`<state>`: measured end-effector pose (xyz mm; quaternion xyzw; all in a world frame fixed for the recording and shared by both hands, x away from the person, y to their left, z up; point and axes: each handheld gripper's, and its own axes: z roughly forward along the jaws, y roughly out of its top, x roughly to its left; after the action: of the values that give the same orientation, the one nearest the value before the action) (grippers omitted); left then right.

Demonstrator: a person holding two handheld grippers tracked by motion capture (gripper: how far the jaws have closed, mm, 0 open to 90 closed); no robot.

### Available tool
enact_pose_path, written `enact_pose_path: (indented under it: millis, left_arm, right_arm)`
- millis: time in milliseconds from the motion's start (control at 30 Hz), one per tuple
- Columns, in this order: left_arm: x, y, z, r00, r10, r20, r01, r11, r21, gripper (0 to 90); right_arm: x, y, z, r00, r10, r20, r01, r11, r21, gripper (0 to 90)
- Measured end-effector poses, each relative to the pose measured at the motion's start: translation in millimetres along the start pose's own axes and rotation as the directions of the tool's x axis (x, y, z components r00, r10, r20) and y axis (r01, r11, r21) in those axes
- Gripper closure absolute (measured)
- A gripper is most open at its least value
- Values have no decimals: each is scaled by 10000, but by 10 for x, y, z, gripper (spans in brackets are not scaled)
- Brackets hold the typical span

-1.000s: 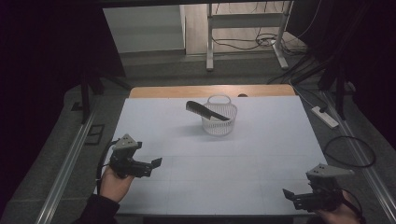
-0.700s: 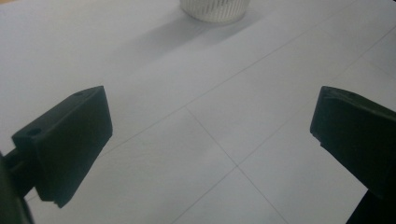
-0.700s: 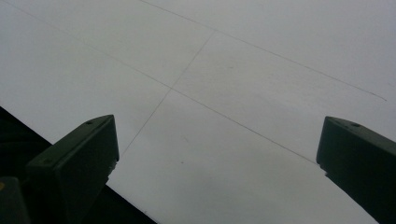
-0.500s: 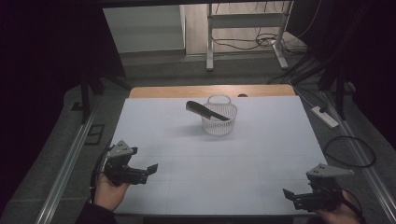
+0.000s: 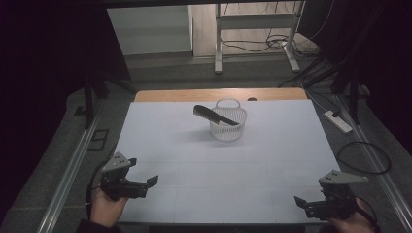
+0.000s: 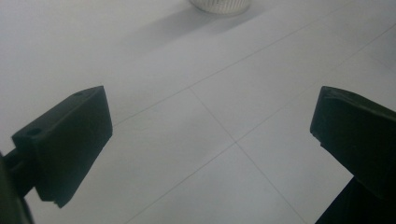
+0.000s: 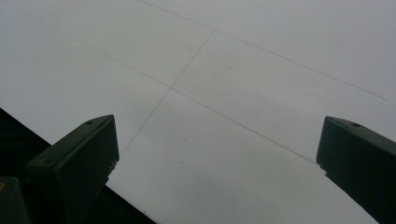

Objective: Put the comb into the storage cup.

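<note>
1. A white wire basket (image 5: pixel 228 124) stands on the far half of the white table (image 5: pixel 218 194), roughly on its centre line and near the wooden strip at the far edge.
2. A black comb (image 5: pixel 215 115) lies tilted across the basket: one end rests inside on the rim's right side, the other end sticks out past the rim to the left and hangs over the table.
3. The left gripper (image 5: pixel 148 183) is held in a hand (image 5: pixel 108 206) at the near left corner of the table, its jaws pointing right and slightly away from the person.
4. In the left gripper view the two black jaws stand wide apart with nothing between them except bare table; the left gripper (image 6: pixel 210 154) holds nothing.
5. The base of the basket (image 6: pixel 218 4) shows at the very top edge of that view, well ahead of the jaws and slightly left of the gap's middle, with its shadow stretching toward the left.
6. The right gripper (image 5: pixel 300 203) is held at the near right corner of the table, its jaws pointing left along the near edge.
7. In the right gripper view the jaws are also spread wide, empty, over bare table surface crossed by thin lines; the right gripper (image 7: pixel 217 154) sits just over the table's near edge.
8. Basket and comb are well apart from both grippers, lying farther up the table and between the two.
</note>
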<state>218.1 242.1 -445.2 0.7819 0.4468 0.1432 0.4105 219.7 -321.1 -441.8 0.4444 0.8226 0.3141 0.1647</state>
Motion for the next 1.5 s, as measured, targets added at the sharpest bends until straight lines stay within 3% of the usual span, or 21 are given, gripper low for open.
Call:
enact_pose_path:
  millis: [567, 1267, 1500]
  left_arm:
    - [-19, -214, -195, 9993, -290, -252, 291, 9996, 17, 0]
    - [-92, -413, -303, 9921, -134, -1246, 193, 9988, 458, 0]
    - [-94, -439, -326, 9904, -139, -1374, 222, 9980, 590, 0]
  right_arm:
    - [-4, 0, -1, 10000, 30, 49, -30, 10000, -15, 0]
    - [-3, 1, -2, 9998, 63, 166, -63, 10000, 3, 0]
    - [-1, 2, -1, 9998, 80, 196, -81, 10000, 7, 0]
